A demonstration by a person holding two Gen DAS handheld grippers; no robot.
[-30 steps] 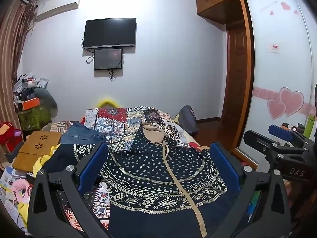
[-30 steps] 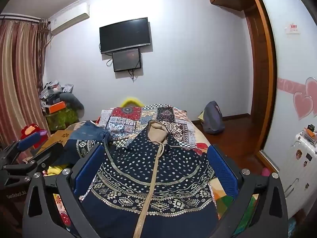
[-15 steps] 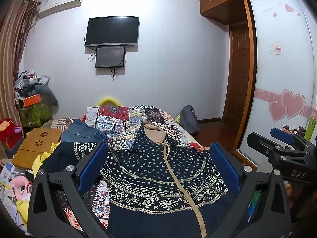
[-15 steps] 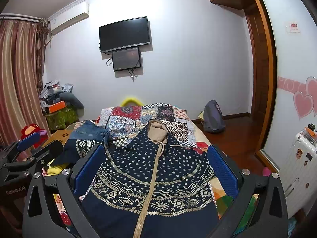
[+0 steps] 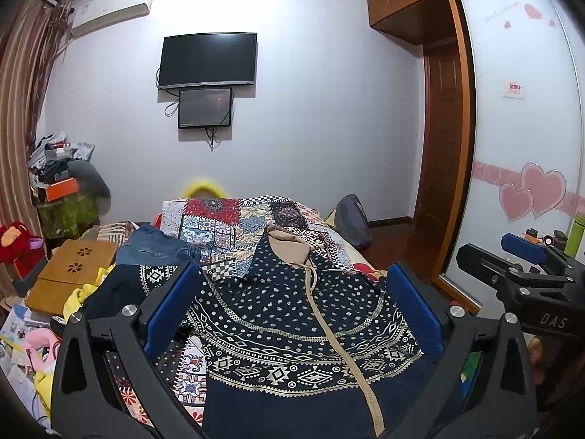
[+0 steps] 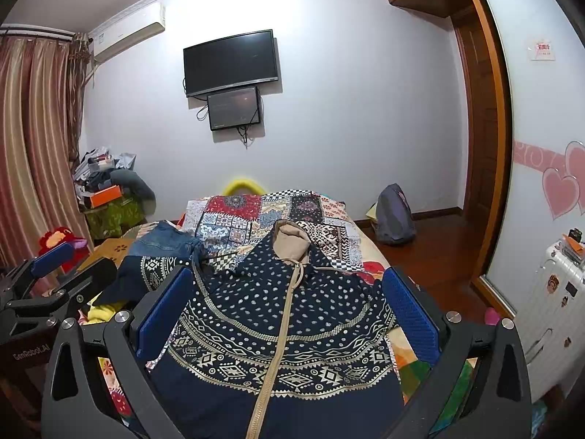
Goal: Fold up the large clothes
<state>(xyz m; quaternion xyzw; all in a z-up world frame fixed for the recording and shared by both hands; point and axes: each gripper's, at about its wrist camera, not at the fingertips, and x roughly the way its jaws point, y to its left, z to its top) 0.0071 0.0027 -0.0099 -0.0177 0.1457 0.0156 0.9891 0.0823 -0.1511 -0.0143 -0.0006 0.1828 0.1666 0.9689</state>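
Observation:
A dark navy zip hoodie (image 5: 292, 322) with white dots, gold patterns and a beige hood lies flat, front up, on the patchwork bedspread (image 5: 234, 219); one sleeve spreads to the left. It also shows in the right wrist view (image 6: 278, 322). My left gripper (image 5: 292, 311) is open and empty, held above the hoodie. My right gripper (image 6: 285, 311) is open and empty above it too. The right gripper also shows at the right edge of the left wrist view (image 5: 523, 256); the left gripper shows at the left edge of the right wrist view (image 6: 51, 267).
Folded jeans (image 5: 153, 245) lie on the bed left of the hoodie. A wooden lap table (image 5: 69, 270) and loose clutter sit at the left. A backpack (image 6: 395, 216) stands on the floor at the right. A white suitcase (image 6: 552, 300) stands near the wardrobe.
Both grippers have drifted slightly; the view tilted up a little. The hoodie has not moved and both grippers stay open.

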